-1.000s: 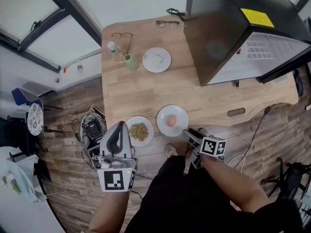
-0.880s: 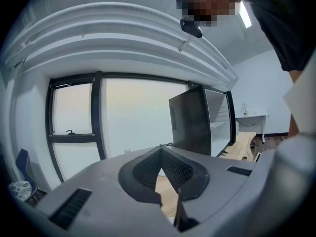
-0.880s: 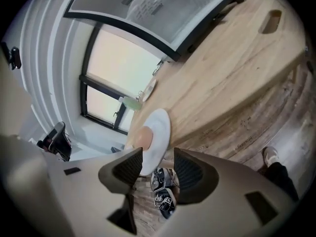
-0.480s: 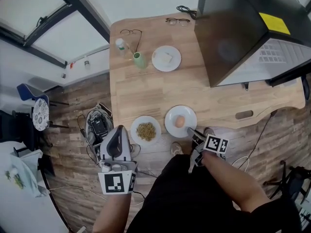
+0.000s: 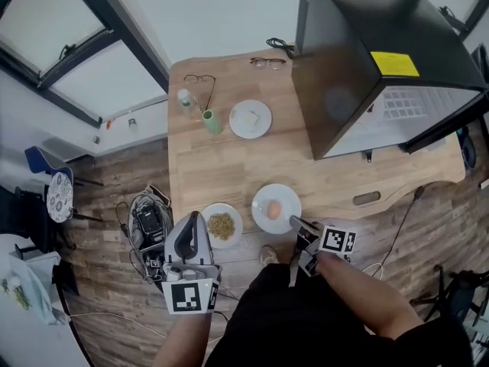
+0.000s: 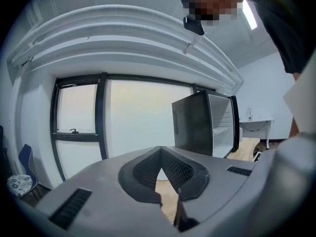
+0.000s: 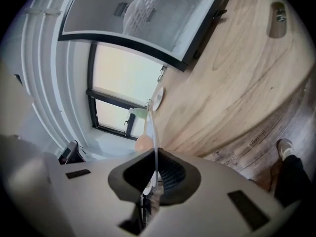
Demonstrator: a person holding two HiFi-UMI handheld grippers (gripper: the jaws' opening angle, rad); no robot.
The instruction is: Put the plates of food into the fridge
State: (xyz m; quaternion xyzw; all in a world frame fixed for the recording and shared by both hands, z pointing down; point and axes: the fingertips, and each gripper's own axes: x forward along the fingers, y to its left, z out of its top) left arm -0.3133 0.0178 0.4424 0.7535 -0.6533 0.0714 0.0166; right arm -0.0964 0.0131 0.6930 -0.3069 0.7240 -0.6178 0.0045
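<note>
Wood table (image 5: 229,167), near edge: right gripper (image 5: 294,222) had just been closing and sat pinched on the near rim of the egg plate (image 5: 263,197), thin rim edge-on between the pads. Egg (image 5: 273,210) lay loose mid-plate. Couldn't tell whether the plate was off the wood yet.

Left gripper (image 5: 192,220) hung over the near edge, jaw tips together, nothing in them, pointing across the table toward the window.

Grain plate (image 5: 237,232) sat just beside the egg plate on its left, untouched. Third plate (image 5: 238,128), with something pale on it, was farther back near the cup and bottle. Fridge (image 5: 359,67) stood at the far right of the table, door open, white shelves visible.

Risks as I read them:
- One-sided pinch on a thin rim: the plate could pivot or slide out of the pads.
- Any tilt or jerk would roll the egg off; nothing retains it.
- A swing left could clip the grain plate.
- Entering the fridge low could catch the frame or a shelf.
</note>
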